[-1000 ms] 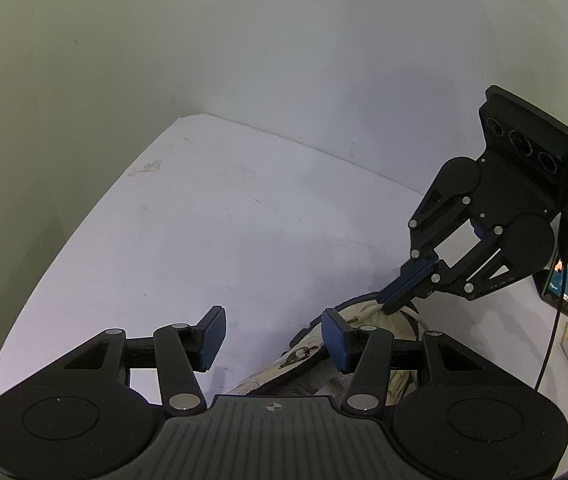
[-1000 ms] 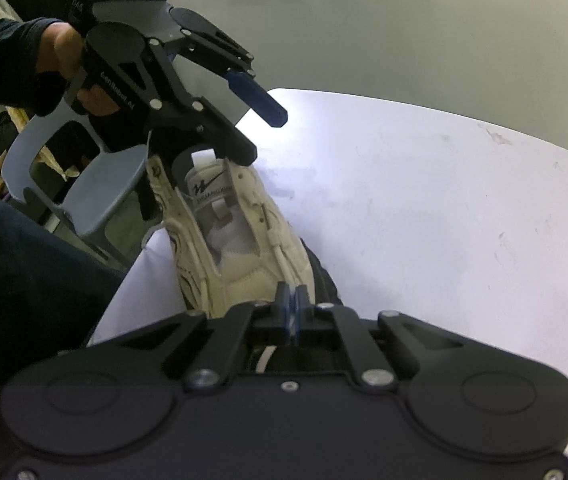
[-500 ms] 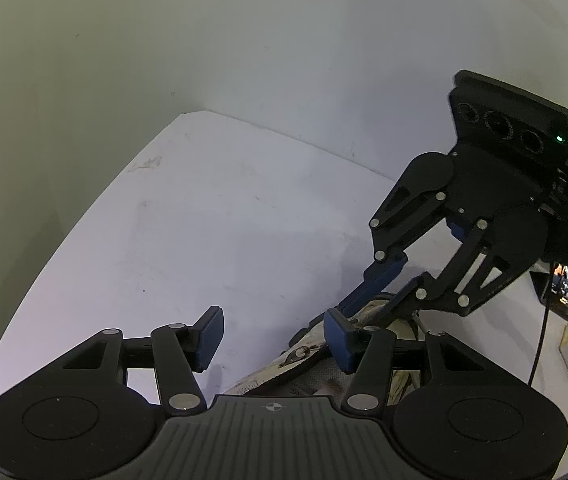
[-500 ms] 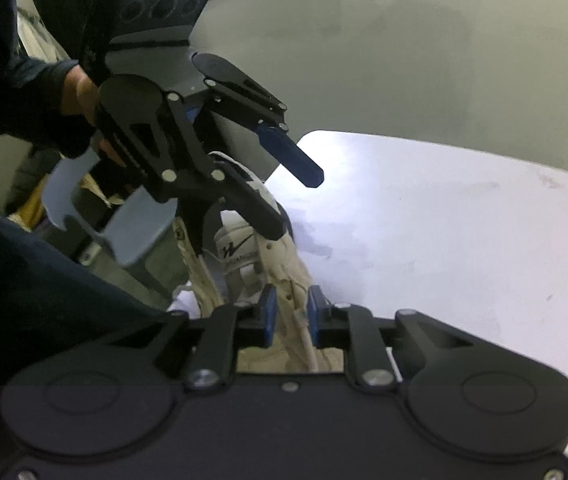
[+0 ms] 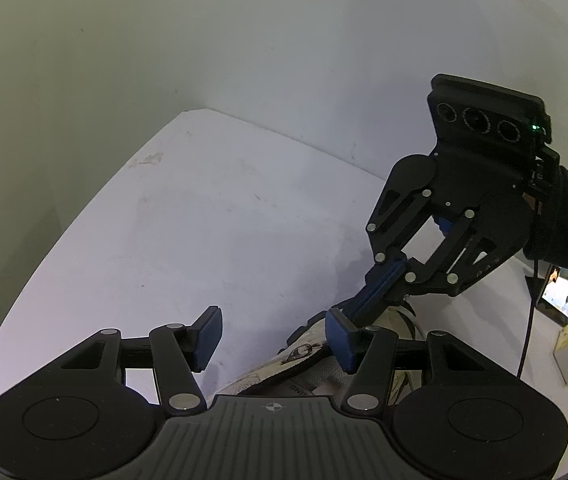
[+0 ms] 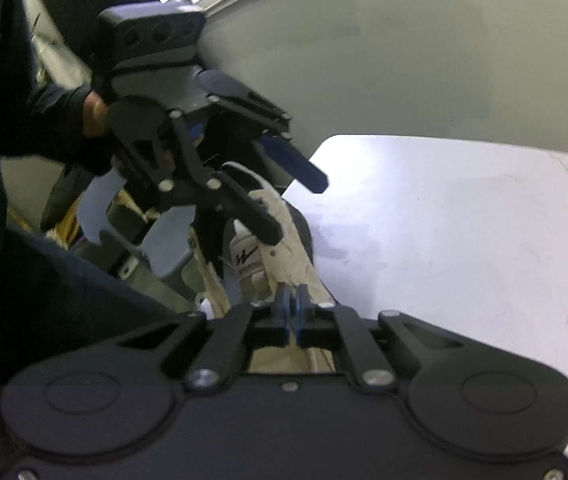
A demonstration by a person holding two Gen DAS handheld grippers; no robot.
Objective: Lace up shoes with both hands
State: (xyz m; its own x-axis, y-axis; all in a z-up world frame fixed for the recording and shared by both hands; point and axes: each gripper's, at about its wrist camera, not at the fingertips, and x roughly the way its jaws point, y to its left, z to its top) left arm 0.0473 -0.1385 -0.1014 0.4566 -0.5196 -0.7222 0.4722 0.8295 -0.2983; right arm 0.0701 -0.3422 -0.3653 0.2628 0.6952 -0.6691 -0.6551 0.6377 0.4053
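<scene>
Left wrist view: my left tool (image 5: 271, 340) stands released, nothing between its blue pads. The shoe (image 5: 308, 364) lies on the white surface (image 5: 203, 240) right under that tool's right-hand finger, at about five o'clock from the tool's centre. Its long axis runs away from me toward one o'clock. There my right tool (image 5: 368, 302) comes down from two o'clock with its tips together over the far part of the shoe. I read a small round emblem on the shoe's side. The lettering near the collar is too cut off to read.

Right wrist view: my right tool (image 6: 292, 312) is clenched, its blue pads pressed together low over the shoe's (image 6: 267, 252) lacing zone. Whether a lace is caught between them I cannot tell. The shoe stretches toward eleven o'clock, heel end far from this camera. My left tool (image 6: 292, 204) hangs over that far end, one finger inside the collar and one outside it. The tongue label (image 6: 248, 262) carries a slanted mark above a word too blurred to read. I judge the right tool nearer the eyelets, so the next pull turns on it.
</scene>
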